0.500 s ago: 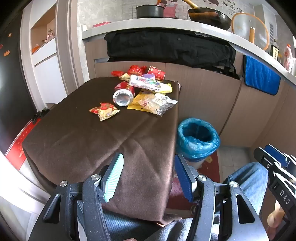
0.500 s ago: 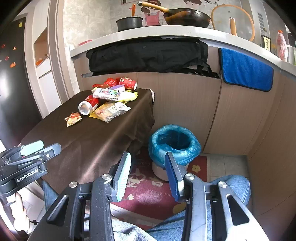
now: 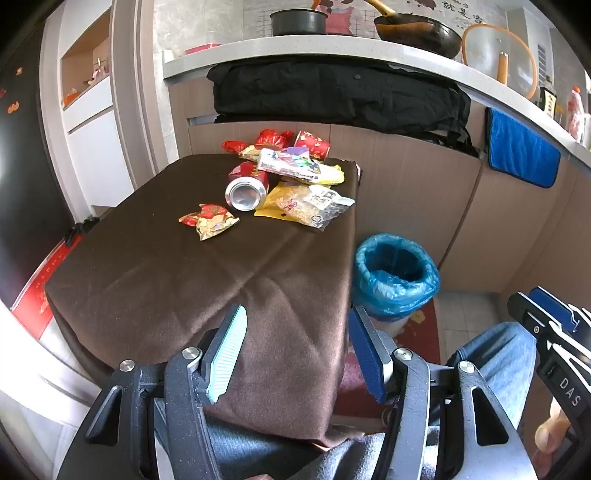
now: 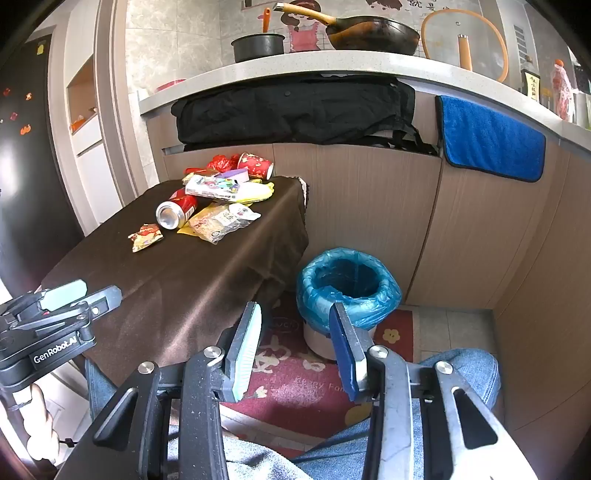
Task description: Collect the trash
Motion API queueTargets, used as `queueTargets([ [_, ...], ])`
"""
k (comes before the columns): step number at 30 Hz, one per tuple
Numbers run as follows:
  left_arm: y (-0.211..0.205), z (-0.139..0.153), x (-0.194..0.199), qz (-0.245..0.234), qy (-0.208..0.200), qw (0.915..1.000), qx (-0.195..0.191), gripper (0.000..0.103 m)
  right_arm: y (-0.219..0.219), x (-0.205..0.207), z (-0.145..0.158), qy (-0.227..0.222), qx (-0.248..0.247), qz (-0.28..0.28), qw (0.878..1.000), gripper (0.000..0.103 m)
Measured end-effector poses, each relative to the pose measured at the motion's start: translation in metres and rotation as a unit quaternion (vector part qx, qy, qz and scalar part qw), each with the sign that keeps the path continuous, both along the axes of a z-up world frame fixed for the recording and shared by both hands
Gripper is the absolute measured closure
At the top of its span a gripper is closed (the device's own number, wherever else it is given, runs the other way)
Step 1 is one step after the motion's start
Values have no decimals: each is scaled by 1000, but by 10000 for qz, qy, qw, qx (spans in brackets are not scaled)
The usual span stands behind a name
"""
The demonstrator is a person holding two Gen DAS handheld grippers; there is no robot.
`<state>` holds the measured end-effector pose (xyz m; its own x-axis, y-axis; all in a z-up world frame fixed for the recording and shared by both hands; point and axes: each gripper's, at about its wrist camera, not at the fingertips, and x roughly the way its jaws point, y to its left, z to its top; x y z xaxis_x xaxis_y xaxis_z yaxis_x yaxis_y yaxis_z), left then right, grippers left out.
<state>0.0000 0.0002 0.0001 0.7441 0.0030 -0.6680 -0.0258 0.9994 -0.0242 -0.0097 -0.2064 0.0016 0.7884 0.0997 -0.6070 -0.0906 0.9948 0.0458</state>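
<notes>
Left wrist view: trash at table's (image 3: 155, 266) far end — can (image 3: 245, 192) on its side, light, rigid, slick; wrappers (image 3: 208, 221) limp, pinched at an edge. Bin (image 3: 397, 275) beside table. Left gripper (image 3: 297, 354) spread wide, right gripper (image 4: 295, 347) part-open — both empty

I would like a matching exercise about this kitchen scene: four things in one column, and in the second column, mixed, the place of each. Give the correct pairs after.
Things:
1. drink can
2. bin with blue bag
3. blue towel
4. wok

Places:
A. on the floor beside the table
B. on the countertop
C. lying on its side on the brown tablecloth
D. hanging from the counter edge over the cabinet front

Pairs: 1-C, 2-A, 3-D, 4-B
</notes>
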Motion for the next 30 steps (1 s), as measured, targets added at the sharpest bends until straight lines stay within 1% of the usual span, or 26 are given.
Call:
queueTargets([
  [22, -4, -2, -3, 10, -7, 10000, 26, 45, 1, 0, 2, 4, -10, 6, 10000, 66],
  [27, 6, -5, 7, 13, -169, 9998, 96, 45, 1, 3, 4, -116, -105, 27, 9999, 66],
  [30, 14, 1, 25, 66, -403, 9987, 316, 45, -1, 17, 6, -270, -280, 116, 9992, 66],
])
